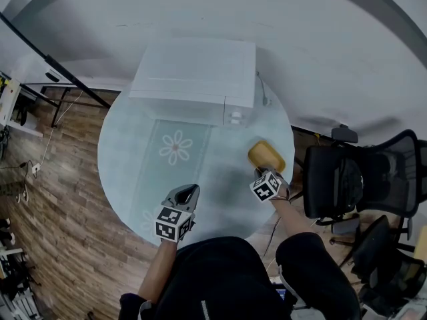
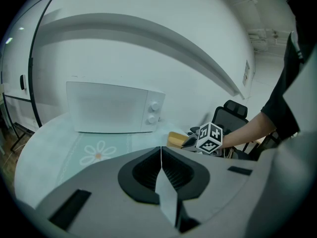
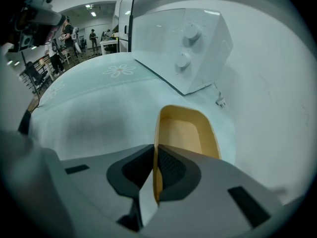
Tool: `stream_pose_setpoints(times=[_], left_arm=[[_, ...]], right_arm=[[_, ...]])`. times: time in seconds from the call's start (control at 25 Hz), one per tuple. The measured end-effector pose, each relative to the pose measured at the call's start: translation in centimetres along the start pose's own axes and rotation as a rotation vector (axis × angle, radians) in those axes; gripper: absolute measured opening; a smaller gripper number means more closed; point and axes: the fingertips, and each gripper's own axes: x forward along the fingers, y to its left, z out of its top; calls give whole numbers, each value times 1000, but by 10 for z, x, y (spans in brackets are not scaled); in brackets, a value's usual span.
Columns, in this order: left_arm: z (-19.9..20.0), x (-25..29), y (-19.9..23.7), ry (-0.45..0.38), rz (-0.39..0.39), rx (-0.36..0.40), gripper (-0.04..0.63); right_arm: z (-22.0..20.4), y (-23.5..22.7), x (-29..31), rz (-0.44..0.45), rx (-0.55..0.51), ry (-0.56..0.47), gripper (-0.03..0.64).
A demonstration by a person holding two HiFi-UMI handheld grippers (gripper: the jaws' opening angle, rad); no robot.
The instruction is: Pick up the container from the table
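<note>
A shallow yellow container (image 1: 267,155) stands on the round pale table (image 1: 127,145) near its right edge, in front of the microwave. My right gripper (image 1: 262,173) points steeply down at its near end. In the right gripper view the container's (image 3: 187,132) near wall stands between the jaws of the right gripper (image 3: 155,151), and the pads press on it. My left gripper (image 1: 191,191) hovers over the table's front part, away from the container. In its own view the left gripper (image 2: 161,151) has its jaws together with nothing between them. The container (image 2: 176,139) and the right marker cube show beyond it.
A white microwave (image 1: 193,72) sits at the back of the table, its knobs facing the container. A mat with a flower print (image 1: 175,147) lies in the middle. Black office chairs (image 1: 360,172) stand right of the table. A wooden floor lies to the left.
</note>
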Motion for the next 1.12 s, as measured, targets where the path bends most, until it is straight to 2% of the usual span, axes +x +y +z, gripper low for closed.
stream_pose_setpoints(times=[0.56, 1.12], left_arm=[[-2, -11, -6, -22, -21, 9, 17], [-18, -46, -3, -50, -35, 16, 17]], right_arm=[[21, 23, -36, -8, -34, -63, 38], [67, 102, -88, 42, -98, -148, 38]])
